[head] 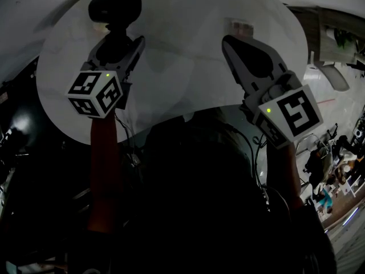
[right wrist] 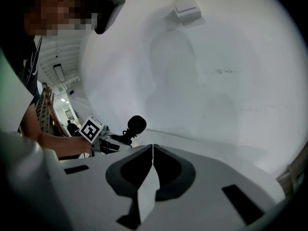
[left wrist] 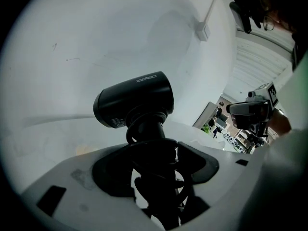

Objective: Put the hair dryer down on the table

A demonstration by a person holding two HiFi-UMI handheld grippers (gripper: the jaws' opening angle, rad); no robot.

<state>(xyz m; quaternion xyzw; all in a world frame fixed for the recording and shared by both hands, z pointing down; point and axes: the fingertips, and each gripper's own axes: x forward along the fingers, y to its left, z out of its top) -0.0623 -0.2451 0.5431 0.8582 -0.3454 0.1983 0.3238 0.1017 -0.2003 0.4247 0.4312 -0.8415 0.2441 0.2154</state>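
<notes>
**Visitor:** Where is the dryer at this stage?

**Onlooker:** The glossy black plastic hair dryer point(left wrist: 137, 100) stands upright in the left tool point(left wrist: 156, 165). Its jaws clamp the handle, which is wrapped in a coiled black cord point(left wrist: 154, 146). The dryer hangs over the far part of the round white surface point(head: 171, 79), apparently clear of it.

**Visitor:** And the other hand?

**Onlooker:** The right tool point(right wrist: 153, 150) hovers alongside, jaws pressed together on nothing.

**Visitor:** So nothing is set down yet?

**Onlooker:** No, I judge this the carry. The next move calls for lowering the dryer, tipping it onto its side so it cannot topple, then parting the jaws.

**Visitor:** The room?

**Onlooker:** A plain white wall point(left wrist: 96, 32) carries a small white box point(right wrist: 187, 8). Past its end lies a bright work area point(left wrist: 216, 124).
</notes>
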